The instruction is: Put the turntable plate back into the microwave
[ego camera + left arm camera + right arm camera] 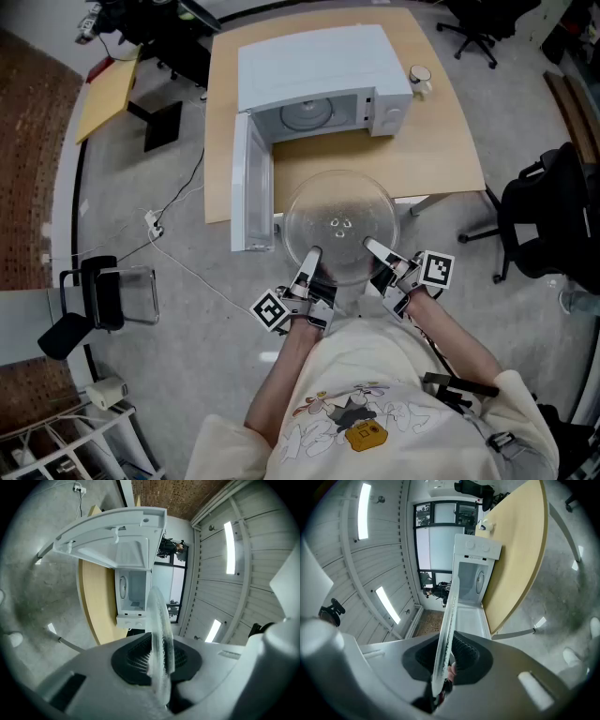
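The clear glass turntable plate [339, 223] hangs level in front of the table edge, held by its near rim from both sides. My left gripper [309, 258] is shut on the plate's near-left rim [159, 639]. My right gripper [377, 251] is shut on its near-right rim [444, 639]. The white microwave [319, 80] stands on the wooden table [427, 155] with its door [251, 183] swung wide open to the left. Its cavity [309, 114] faces me, just beyond the plate's far rim. Both gripper views look edge-on along the plate toward the open cavity [130, 592], [474, 581].
A small white cup [420, 78] sits on the table right of the microwave. A black office chair [548, 220] stands at the right, a folding chair [98, 291] at the left. A cable with a plug [155, 225] trails over the grey floor.
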{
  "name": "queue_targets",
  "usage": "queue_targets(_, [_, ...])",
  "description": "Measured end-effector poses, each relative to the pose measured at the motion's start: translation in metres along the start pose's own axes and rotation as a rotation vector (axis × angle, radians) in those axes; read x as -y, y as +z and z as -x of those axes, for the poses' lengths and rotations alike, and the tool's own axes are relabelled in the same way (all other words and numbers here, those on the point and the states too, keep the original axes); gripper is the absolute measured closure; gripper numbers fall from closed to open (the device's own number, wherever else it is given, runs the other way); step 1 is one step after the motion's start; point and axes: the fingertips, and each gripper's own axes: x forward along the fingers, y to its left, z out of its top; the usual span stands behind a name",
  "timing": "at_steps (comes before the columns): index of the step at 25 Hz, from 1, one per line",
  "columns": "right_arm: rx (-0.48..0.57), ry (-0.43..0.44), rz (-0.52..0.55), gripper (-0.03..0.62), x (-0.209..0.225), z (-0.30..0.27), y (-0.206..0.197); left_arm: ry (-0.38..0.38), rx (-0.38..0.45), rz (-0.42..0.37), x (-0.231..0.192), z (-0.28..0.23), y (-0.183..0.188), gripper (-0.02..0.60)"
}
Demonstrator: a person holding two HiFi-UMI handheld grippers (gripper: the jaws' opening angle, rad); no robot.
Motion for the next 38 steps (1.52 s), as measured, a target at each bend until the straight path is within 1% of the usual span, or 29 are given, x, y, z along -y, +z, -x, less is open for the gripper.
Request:
queue_targets(8, [-0.018,0.006,0.016,0.546,-0.003,0.000,-0.003,0.002,0.006,-0.012,0.000,0.006,-0.001,0.549])
queue_targets(15, [-0.010,0.039,0.018,0.545,-0.012,0.005,-0.003,-0.017,0.012,-0.009,0.007,0.007,-0.007,0.549])
queue_targets(22, [-0.013,0.032,-0.004,0.548,-0.008,0.018,0.007,0.004,0.015,-0.012,0.001,0.000,-0.021,0.549])
queue_targets(25, [-0.026,0.033,-0.013,0.548,-0.004,0.024,0.017,0.004,0.031,-0.014,-0.002,-0.007,-0.029,0.549])
queue_targets(28, [-0.064,0.034,-0.008,0.548,0.002,0.026,0.025,0.000,0.070,-0.016,-0.010,-0.011,-0.033,0.548])
queue_targets(30, [-0.092,0.040,-0.015,0.548,0.004,0.024,0.027,0.011,0.093,-0.008,-0.015,-0.012,-0.034,0.549])
queue_targets(34, [-0.106,0.019,-0.046,0.548,0.015,0.014,0.035,0.034,0.106,-0.005,-0.021,-0.022,-0.024,0.549])
queue_targets(38, [-0.112,-0.008,-0.043,0.548,0.024,-0.013,0.060,0.040,0.113,0.015,-0.031,-0.048,0.000,0.549])
